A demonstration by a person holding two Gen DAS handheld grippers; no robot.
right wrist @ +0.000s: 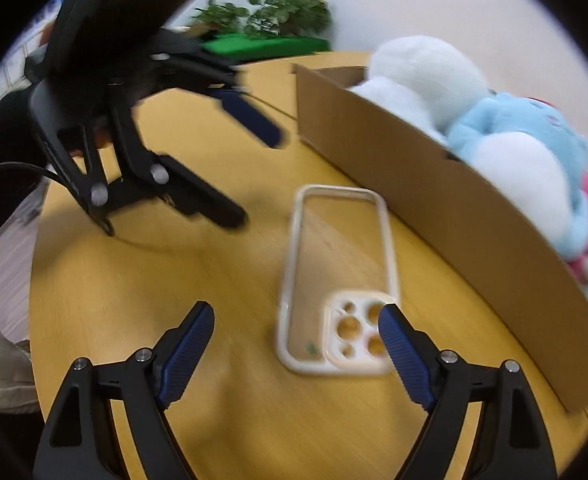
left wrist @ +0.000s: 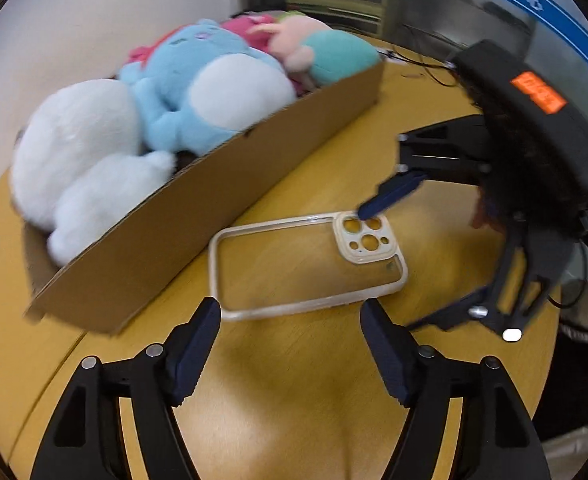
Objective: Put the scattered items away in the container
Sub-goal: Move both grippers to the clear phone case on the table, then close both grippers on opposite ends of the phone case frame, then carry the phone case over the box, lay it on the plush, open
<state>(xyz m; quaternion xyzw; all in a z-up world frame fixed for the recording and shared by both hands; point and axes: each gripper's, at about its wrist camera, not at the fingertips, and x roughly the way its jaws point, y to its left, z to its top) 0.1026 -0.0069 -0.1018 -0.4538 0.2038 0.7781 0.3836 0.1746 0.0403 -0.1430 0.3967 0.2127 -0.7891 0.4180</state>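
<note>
Both tongs spread, empty: left tongs point(left wrist: 290, 316) and right tongs point(right wrist: 295, 322) beside phone case point(left wrist: 305, 268).

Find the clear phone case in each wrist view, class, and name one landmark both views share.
Left wrist view: phone case lies flat on the table at centre, just beyond the tongs.
Right wrist view: phone case lies right of centre, camera cutout nearest.
Shared landmark: the cardboard box of soft toys beside it.
</note>
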